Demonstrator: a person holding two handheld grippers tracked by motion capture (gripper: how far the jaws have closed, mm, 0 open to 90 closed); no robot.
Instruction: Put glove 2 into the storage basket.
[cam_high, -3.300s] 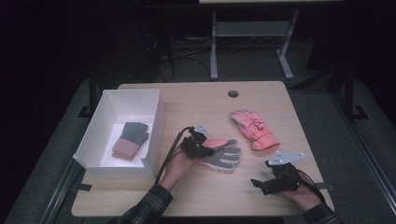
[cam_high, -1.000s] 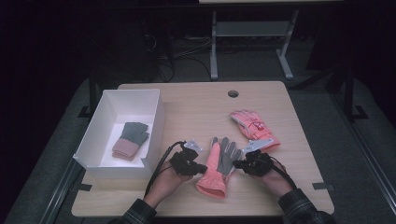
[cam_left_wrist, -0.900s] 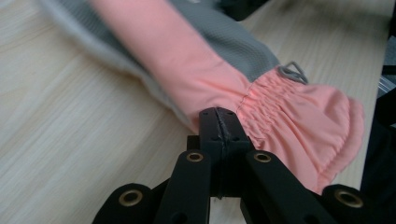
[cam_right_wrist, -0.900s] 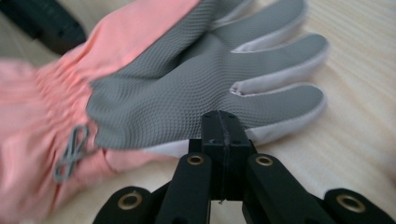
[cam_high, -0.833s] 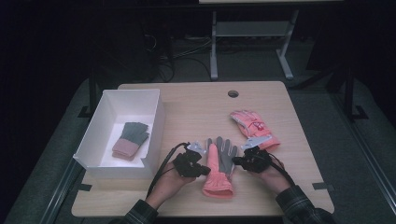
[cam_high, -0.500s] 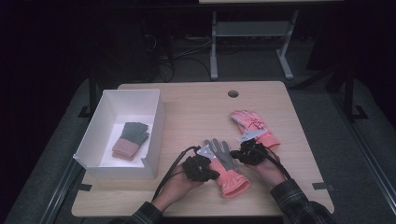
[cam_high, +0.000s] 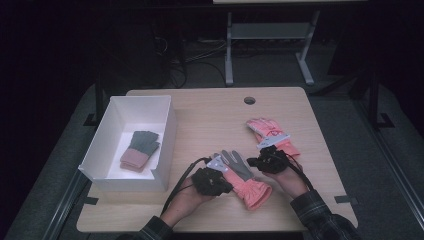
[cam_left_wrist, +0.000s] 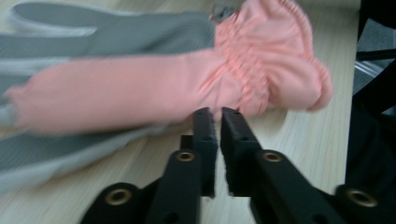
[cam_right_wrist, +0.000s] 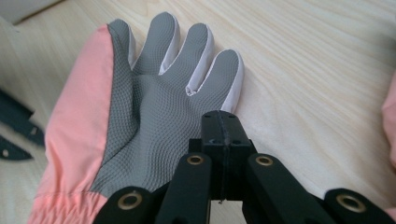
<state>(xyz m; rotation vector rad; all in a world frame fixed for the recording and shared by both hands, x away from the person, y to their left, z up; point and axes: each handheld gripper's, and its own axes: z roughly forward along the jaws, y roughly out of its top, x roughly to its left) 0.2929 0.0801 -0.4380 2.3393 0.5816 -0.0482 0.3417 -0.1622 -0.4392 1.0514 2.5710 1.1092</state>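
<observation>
A pink glove with a grey palm (cam_high: 241, 172) lies palm up at the table's front middle, fingers away from me and cuff toward the front right. My left gripper (cam_high: 227, 181) is at its cuff side. In the left gripper view the jaws (cam_left_wrist: 215, 114) have just been opening; a narrow gap shows, with the tips at the edge of the glove (cam_left_wrist: 140, 88) and nothing pinched. My right gripper (cam_high: 251, 162) is at the glove's right edge. Its jaws (cam_right_wrist: 223, 116) are shut tight beside the little finger of the glove (cam_right_wrist: 140, 107), with no fabric seen between them.
A second pink glove (cam_high: 270, 131) lies just behind the right gripper. At the left stands a white box (cam_high: 167, 132) with a small grey and pink glove (cam_high: 140, 150) inside. A cable hole (cam_high: 249, 100) is at the table's back.
The glove has swung so that its cuff now points front right and has shifted a little right. Both hands moved right with it. The left jaws have parted slightly.
</observation>
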